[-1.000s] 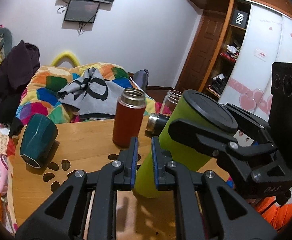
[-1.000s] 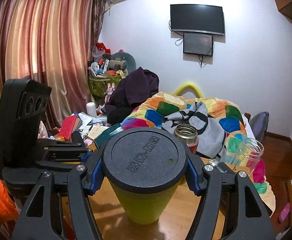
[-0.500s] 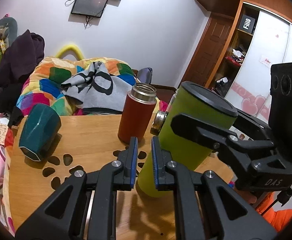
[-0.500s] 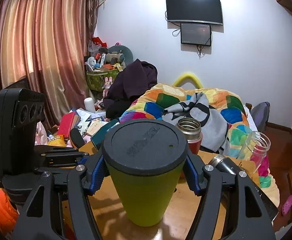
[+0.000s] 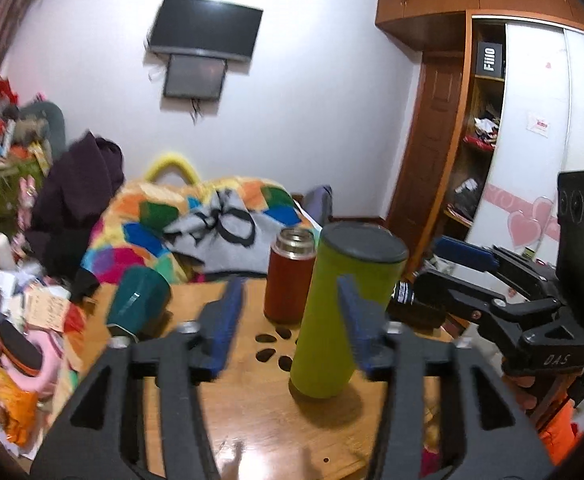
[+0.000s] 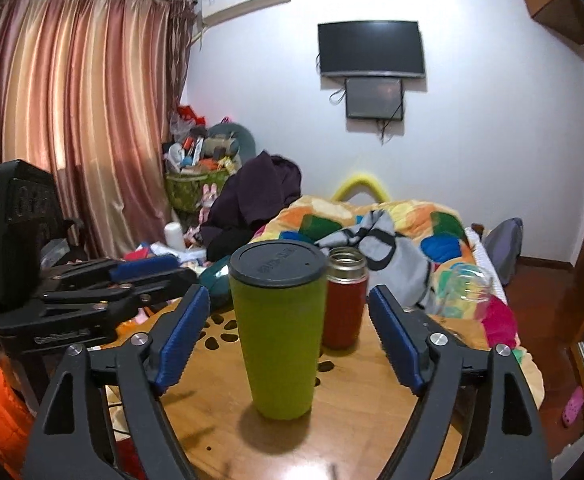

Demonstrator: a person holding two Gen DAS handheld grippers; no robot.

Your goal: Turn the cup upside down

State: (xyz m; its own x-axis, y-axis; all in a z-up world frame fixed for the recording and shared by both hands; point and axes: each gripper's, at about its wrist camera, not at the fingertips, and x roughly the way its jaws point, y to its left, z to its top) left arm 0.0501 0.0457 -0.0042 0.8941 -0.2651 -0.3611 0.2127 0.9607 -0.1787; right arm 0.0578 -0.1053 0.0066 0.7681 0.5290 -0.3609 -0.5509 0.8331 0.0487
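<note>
The lime-green cup point(image 6: 282, 332) stands on the wooden table point(image 6: 356, 432) with its dark flat end up; it also shows in the left wrist view point(image 5: 338, 316). My right gripper point(image 6: 284, 336) is open, its blue-padded jaws spread well clear on either side of the cup. My left gripper point(image 5: 288, 324) is open too, its jaws apart, with the cup just behind its right finger. Nothing is held.
A red thermos point(image 6: 345, 300) with a steel neck stands just behind the cup. A teal cup point(image 5: 138, 302) lies on its side at the table's left. A glass jar point(image 6: 466, 286) and a dark bottle point(image 5: 404, 292) lie at the right. A bed with a colourful quilt point(image 6: 372, 220) is behind.
My right gripper has let go of the green cup, opened and pulled back. My left gripper has opened from shut. The cup now stands alone on the table.
</note>
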